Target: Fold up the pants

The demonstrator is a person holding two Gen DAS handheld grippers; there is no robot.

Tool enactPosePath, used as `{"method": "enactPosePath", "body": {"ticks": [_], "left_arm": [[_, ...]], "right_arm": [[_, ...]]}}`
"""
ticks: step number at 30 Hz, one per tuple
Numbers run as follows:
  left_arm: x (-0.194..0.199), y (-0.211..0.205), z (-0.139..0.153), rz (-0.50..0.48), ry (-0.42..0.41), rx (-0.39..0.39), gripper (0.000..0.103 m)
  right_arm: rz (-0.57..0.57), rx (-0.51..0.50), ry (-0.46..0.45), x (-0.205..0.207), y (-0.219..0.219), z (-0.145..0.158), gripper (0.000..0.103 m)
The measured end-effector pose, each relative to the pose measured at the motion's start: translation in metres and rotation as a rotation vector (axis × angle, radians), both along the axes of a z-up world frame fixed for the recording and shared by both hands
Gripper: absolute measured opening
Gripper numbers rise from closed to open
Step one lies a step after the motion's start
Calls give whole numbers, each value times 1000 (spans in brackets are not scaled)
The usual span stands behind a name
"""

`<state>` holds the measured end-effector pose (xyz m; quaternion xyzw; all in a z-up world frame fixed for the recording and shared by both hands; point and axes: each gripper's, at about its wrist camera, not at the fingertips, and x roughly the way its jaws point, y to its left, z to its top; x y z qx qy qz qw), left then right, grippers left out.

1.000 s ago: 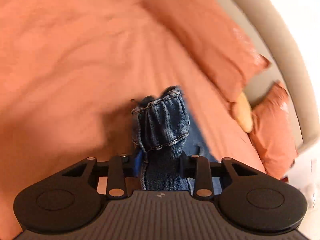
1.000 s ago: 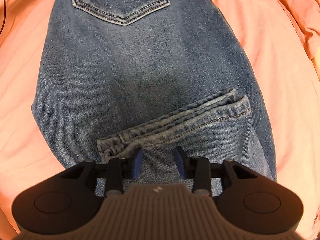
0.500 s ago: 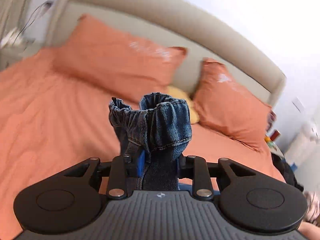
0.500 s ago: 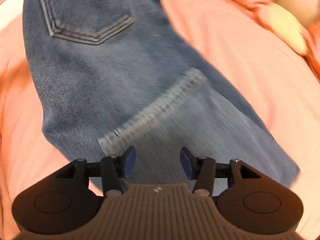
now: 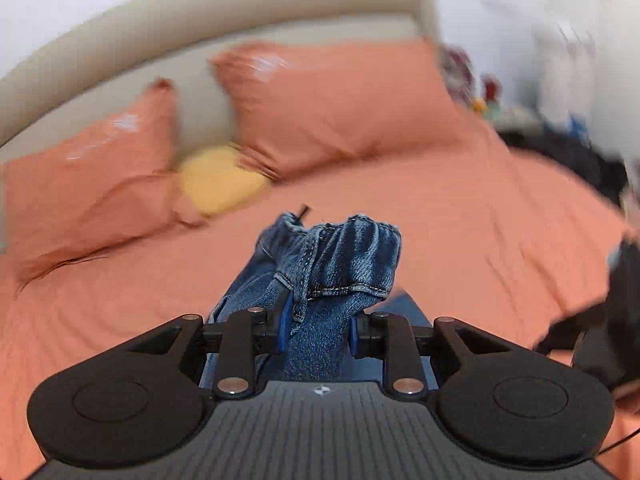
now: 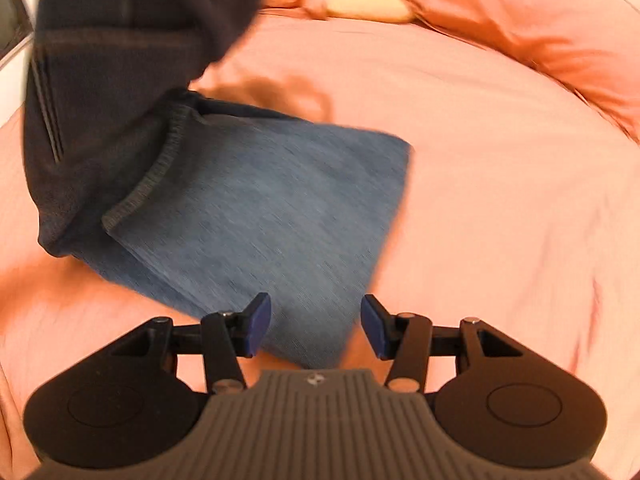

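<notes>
Pants (image 6: pixel 256 216) are lying on the orange bed (image 6: pixel 500 160), bunched denim pinched in the closing left hand-held gripper (image 5: pixel 316 332). Right hand-held gripper (image 6: pixel 316 328) is hovering open, empty. Pillows (image 5: pixel 340 100) at 12 o'clock are blurring.

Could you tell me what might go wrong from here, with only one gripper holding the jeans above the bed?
1. The left gripper, its jaws closing, pinches only a bunched wad of the jeans; the denim could slip out.
2. The right gripper is open and empty, so the folded part is unsupported and may unfold.
3. The hanging denim could land crooked on the bed.
</notes>
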<state>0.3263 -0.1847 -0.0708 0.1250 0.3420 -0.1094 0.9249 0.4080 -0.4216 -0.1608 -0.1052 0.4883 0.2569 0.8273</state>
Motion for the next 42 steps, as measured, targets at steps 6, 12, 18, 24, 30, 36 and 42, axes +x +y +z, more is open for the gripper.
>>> {"method": "enactPosePath", "body": {"ticks": [6, 12, 18, 24, 30, 36, 42], "left_arm": [[-12, -78, -87, -126, 86, 212, 29], [-15, -86, -127, -238, 239, 246, 41], [-2, -54, -108, -285, 401, -43, 78], [-13, 1, -80, -295, 359, -81, 79], [-32, 71, -86, -232, 327, 102, 80], [-54, 129, -112, -165, 376, 138, 80], [-77, 149, -144, -169, 408, 166, 70]], "right_arm": [[-37, 33, 32, -14, -37, -12, 47], [-30, 40, 69, -20, -48, -22, 48], [-29, 22, 64, -20, -45, -17, 50], [-36, 73, 36, -21, -37, 17, 52], [-45, 82, -1, -7, 0, 44, 52], [-134, 106, 44, 27, 29, 41, 51], [-238, 119, 109, 61, 40, 21, 53]]}}
